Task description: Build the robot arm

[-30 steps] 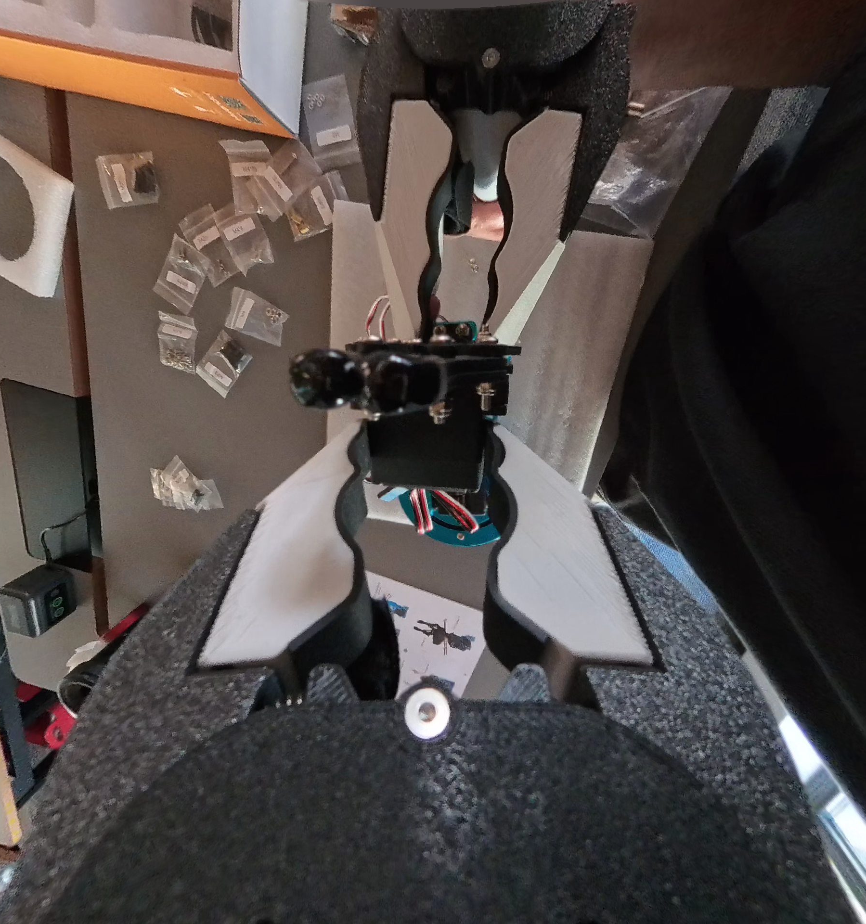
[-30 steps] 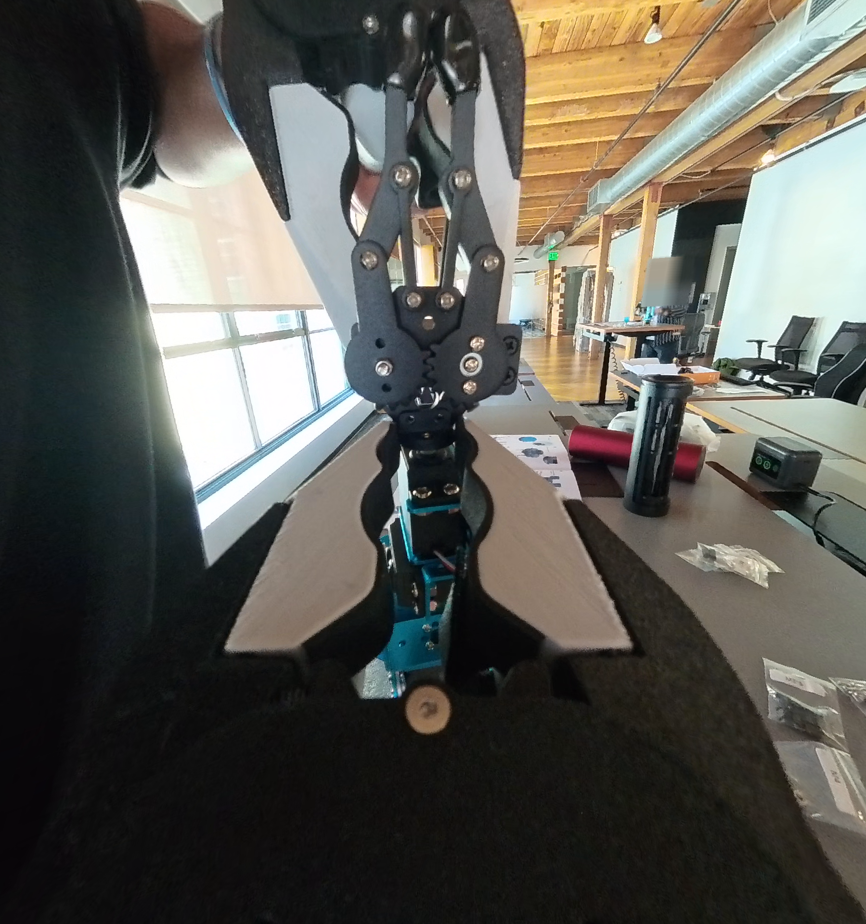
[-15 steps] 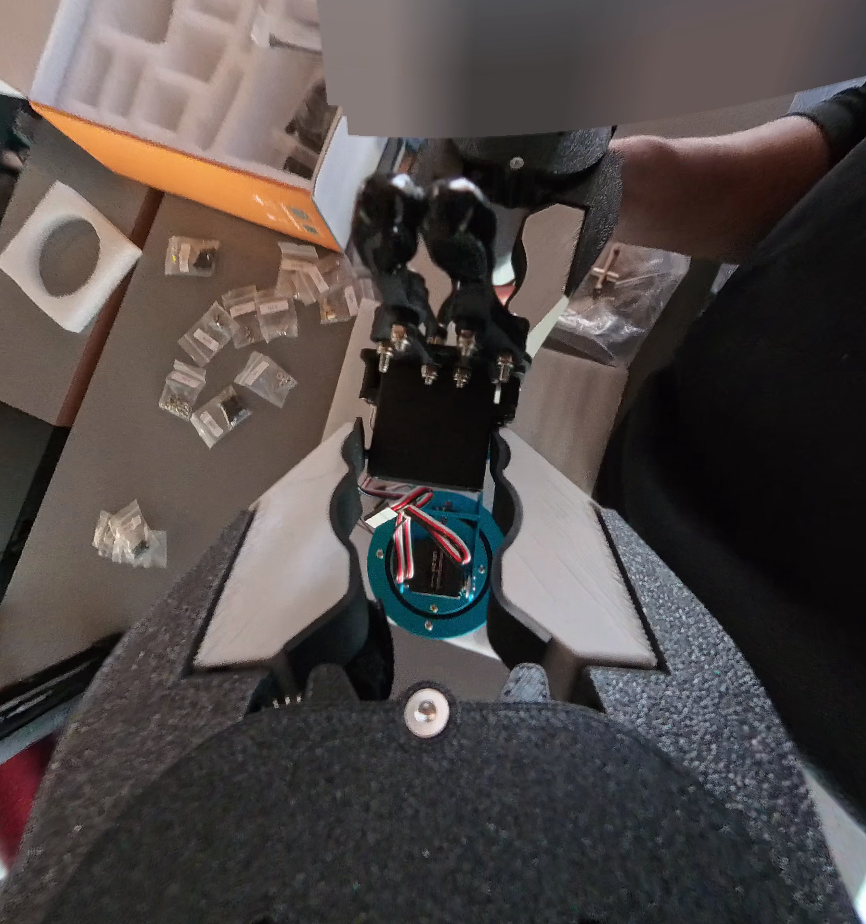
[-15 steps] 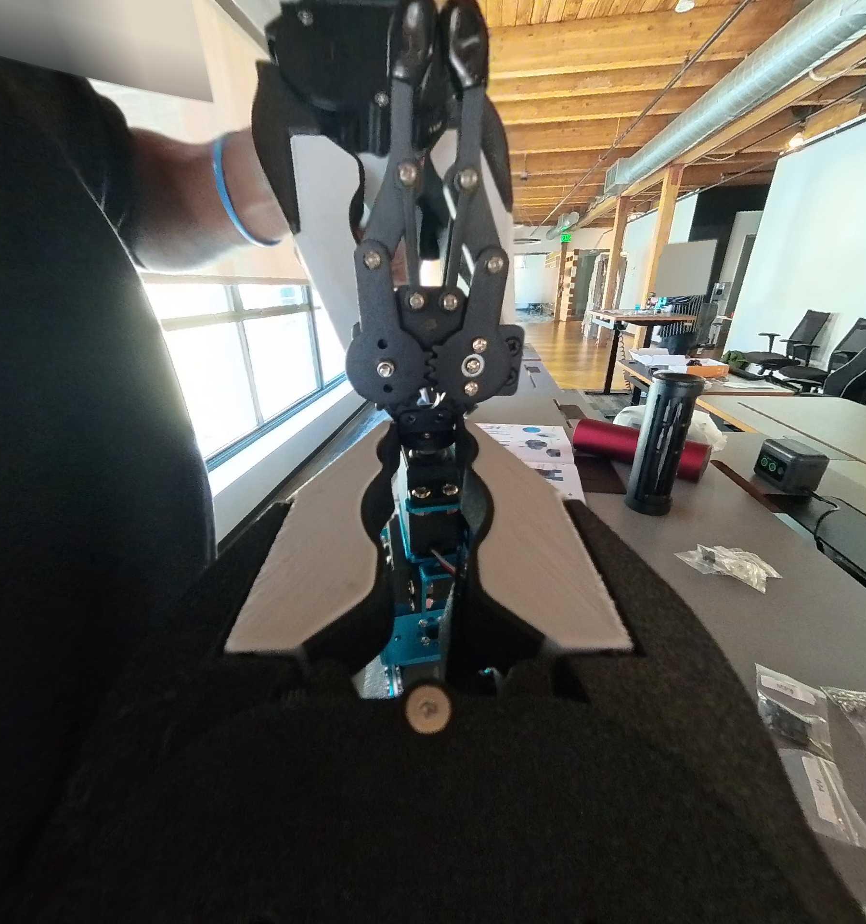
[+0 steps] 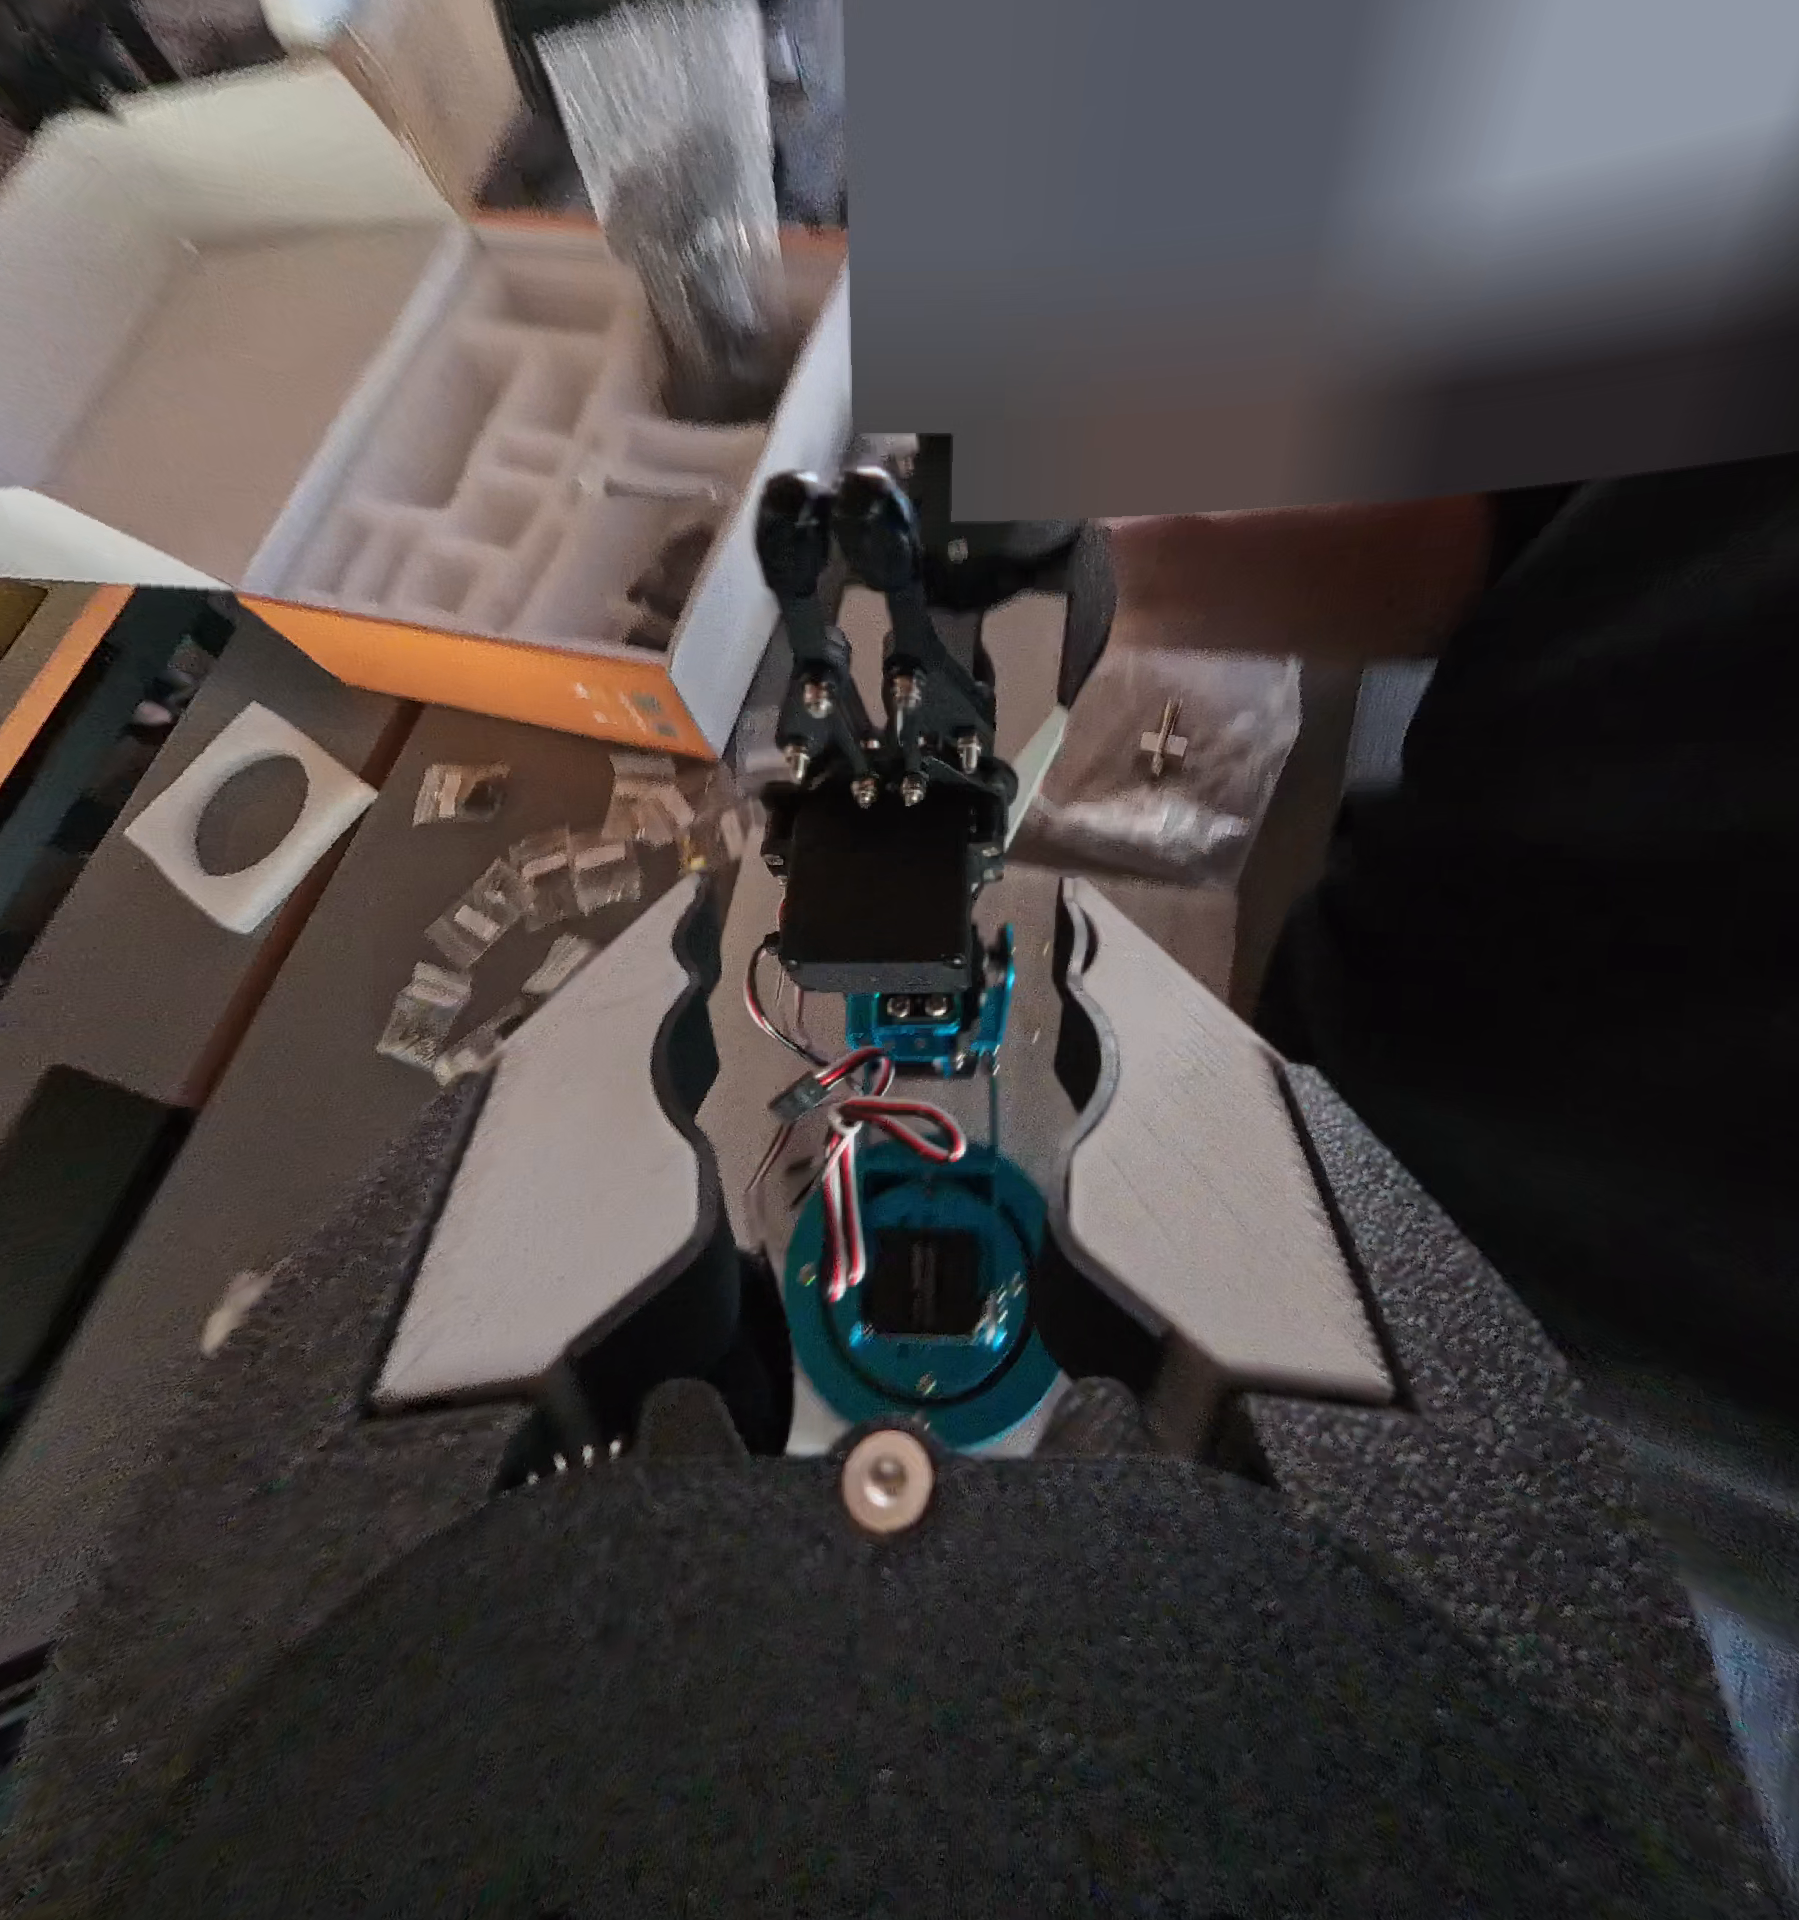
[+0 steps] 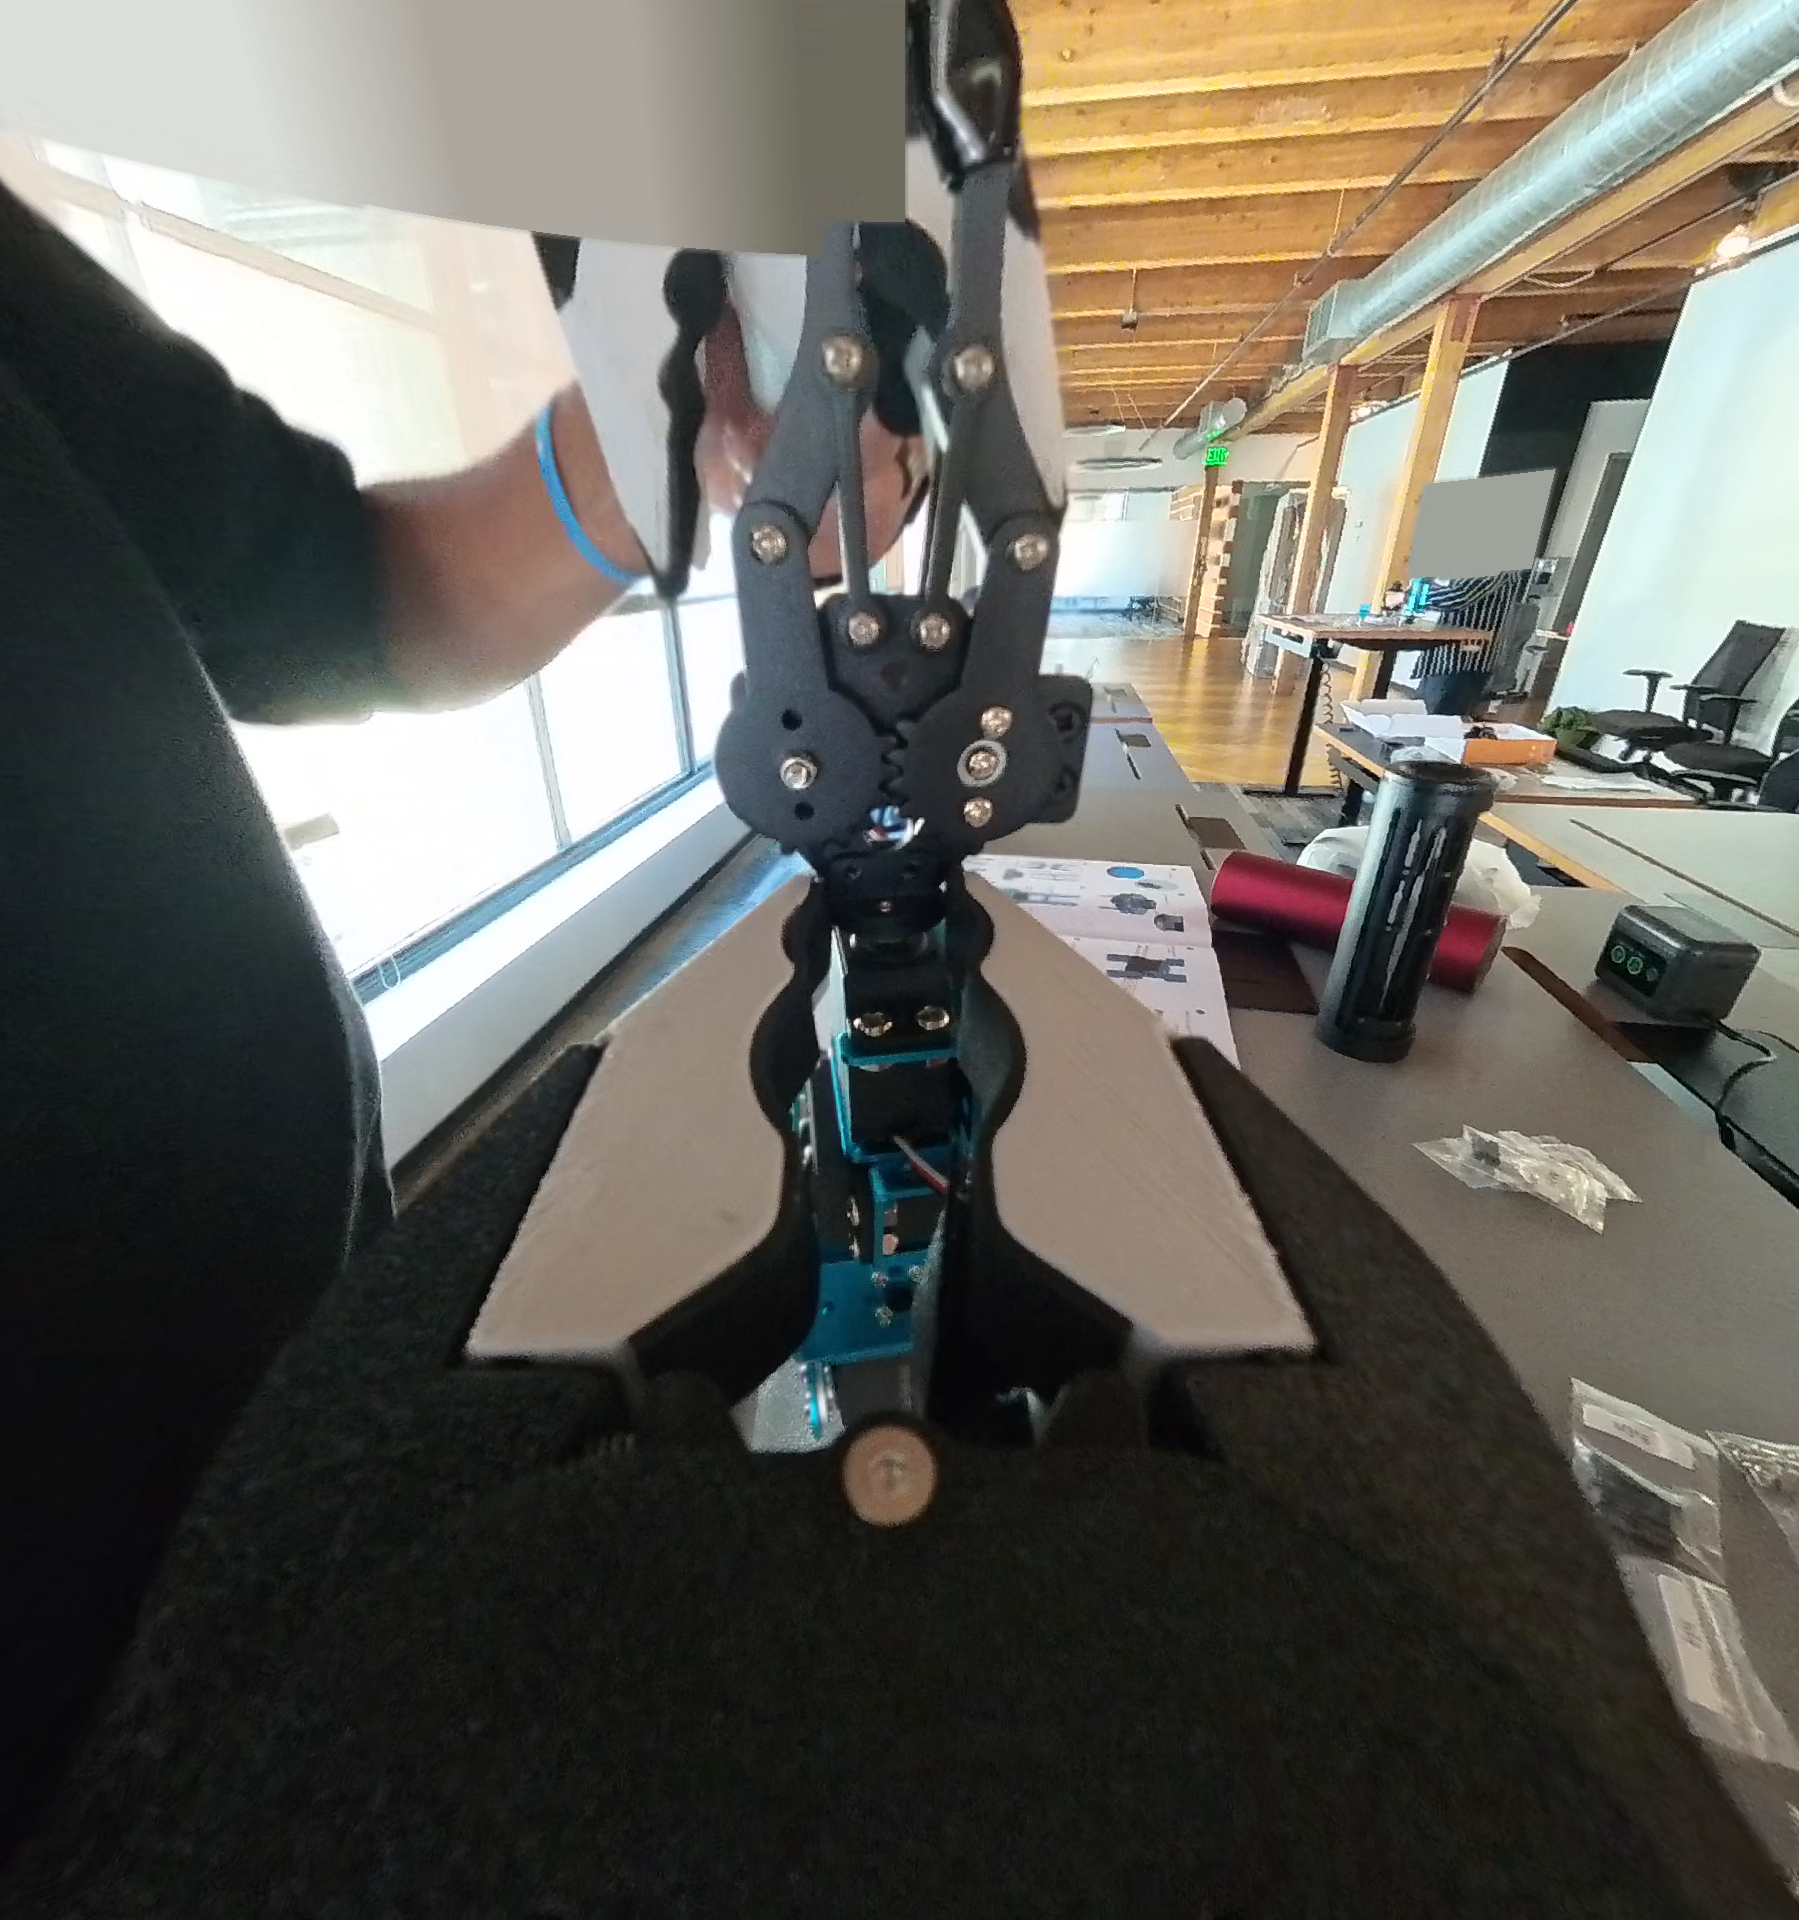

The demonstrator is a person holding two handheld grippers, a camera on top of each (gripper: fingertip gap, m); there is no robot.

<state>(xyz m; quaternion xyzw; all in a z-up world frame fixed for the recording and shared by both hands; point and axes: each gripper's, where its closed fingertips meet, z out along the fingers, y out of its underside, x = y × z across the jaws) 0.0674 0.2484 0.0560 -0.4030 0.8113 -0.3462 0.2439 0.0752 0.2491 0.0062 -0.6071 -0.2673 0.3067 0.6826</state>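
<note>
1. two grainy black grippers with pale ribbed fingers meet over a small robot arm (image 5: 879,883), held in the air above the grey table (image 6: 1497,1247).
2. left gripper (image 5: 884,940) is spread wide, its fingers either side of the arm's black servo block, not touching.
3. right gripper (image 6: 887,914) is clenched on the arm's blue metal stem, just below the geared black claw (image 6: 890,644).
4. an orange box (image 5: 479,665) with white foam sits beyond clear parts bags (image 5: 521,925).

One small robot arm (image 5: 879,904) with one blue ring base (image 5: 916,1320); one orange box (image 5: 479,665); one white foam square (image 5: 251,821); two cylinders, one black (image 6: 1394,904), one red (image 6: 1290,904); several clear parts bags (image 5: 521,935), blurred past counting.
</note>
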